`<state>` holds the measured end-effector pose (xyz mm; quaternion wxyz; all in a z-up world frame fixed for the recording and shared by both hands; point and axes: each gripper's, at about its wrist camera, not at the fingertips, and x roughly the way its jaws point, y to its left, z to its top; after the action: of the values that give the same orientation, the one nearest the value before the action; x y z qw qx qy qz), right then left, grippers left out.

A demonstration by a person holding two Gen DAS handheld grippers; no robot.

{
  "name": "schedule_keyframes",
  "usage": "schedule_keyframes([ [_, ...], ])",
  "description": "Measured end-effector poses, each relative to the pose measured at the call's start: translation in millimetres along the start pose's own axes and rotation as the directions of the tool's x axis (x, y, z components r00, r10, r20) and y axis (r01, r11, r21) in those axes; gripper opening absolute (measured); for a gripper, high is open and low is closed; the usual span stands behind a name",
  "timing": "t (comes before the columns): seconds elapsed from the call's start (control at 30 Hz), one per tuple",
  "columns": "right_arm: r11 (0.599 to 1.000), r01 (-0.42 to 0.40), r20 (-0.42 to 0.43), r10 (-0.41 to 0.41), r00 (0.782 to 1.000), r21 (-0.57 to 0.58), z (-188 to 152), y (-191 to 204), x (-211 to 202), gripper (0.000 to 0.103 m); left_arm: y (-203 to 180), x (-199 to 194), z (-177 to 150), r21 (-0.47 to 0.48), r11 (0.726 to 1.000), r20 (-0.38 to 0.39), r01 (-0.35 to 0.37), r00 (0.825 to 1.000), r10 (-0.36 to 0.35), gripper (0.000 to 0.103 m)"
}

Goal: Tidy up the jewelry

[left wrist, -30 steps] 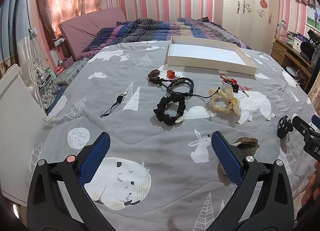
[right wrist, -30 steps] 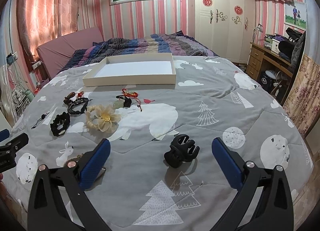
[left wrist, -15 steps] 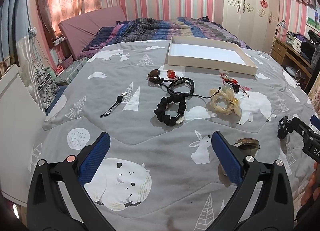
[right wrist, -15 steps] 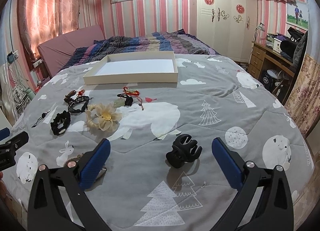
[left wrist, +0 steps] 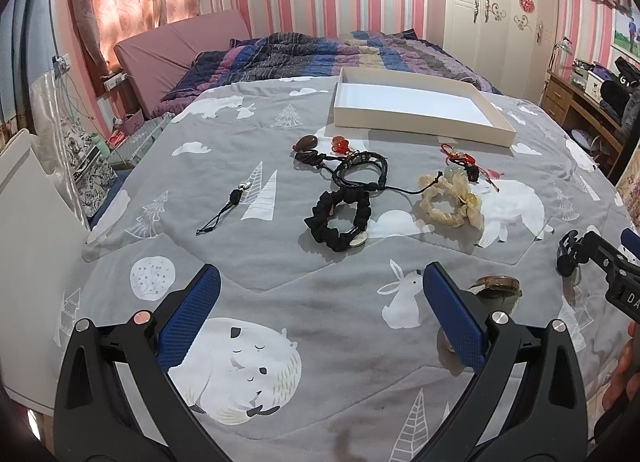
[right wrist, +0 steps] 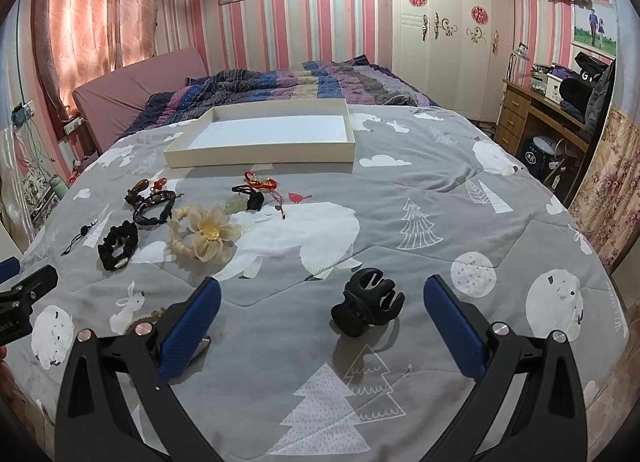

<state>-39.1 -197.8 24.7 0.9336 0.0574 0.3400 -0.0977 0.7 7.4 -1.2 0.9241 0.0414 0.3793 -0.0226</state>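
On the grey quilt (right wrist: 400,190), black hair clip (right wrist: 366,302) lies between the wide-apart right claw (right wrist: 322,320).

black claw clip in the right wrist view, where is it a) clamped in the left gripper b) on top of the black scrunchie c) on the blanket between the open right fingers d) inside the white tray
c: the claw clip lies on the grey blanket between the right gripper's spread blue fingers, touching neither, far from the tray and the scrunchie.
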Motion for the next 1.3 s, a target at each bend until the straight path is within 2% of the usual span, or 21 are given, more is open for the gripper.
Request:
schedule_keyframes([
  [0.37, 1.0, 0.002, -0.014, -0.002, 1.0, 0.004, 0.0, 0.7, 6.0, 0.101, -0.3, 8.8, 1.8, -0.006, 1.0, -0.033, 0.009, 0.999, -0.009, 0.1],
  [1.3, 1.0, 0.013, -0.024, -0.013, 1.0, 0.001, 0.8, 2.9, 14.2, 0.101, 0.2, 16.5, 4.0, -0.006, 1.0, -0.038, 0.008, 0.999, -0.008, 0.1],
])
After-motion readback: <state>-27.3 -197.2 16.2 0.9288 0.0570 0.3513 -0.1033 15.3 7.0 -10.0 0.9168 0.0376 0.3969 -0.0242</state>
